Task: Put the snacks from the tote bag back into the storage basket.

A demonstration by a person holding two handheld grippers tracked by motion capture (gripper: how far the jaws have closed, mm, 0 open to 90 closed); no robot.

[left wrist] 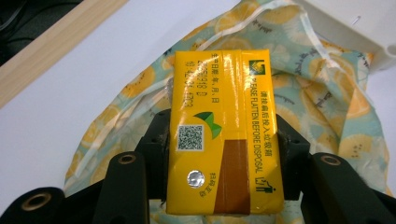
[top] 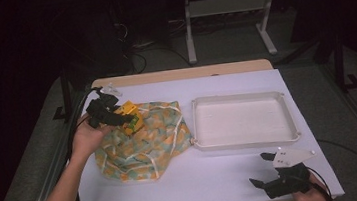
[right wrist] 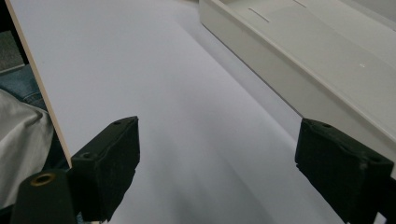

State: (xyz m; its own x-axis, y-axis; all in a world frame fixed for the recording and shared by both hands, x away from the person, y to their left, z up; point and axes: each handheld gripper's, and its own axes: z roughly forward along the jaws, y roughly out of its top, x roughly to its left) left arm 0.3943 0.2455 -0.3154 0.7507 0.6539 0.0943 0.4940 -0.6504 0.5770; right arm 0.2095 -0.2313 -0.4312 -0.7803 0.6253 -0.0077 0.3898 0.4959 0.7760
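Observation:
A yellow drink carton (left wrist: 224, 130) with printed text and a QR code sits between the jaws of my left gripper (left wrist: 224, 154), which is shut on it. In the high view the carton (top: 130, 118) is held just above the upper left part of a lemon-patterned cloth bag (top: 143, 142) that lies on the table. The bag (left wrist: 327, 102) spreads out under the carton. My right gripper (top: 267, 171) stands open near the table's front right edge, with nothing between its jaws (right wrist: 215, 158).
A shallow white tray (top: 246, 141) stands to the right of the bag; its wall (right wrist: 280, 65) runs past my right gripper. A white sheet (top: 214, 177) covers the table, with the wooden edge at the back (top: 179, 74). Cables trail off the table's left side.

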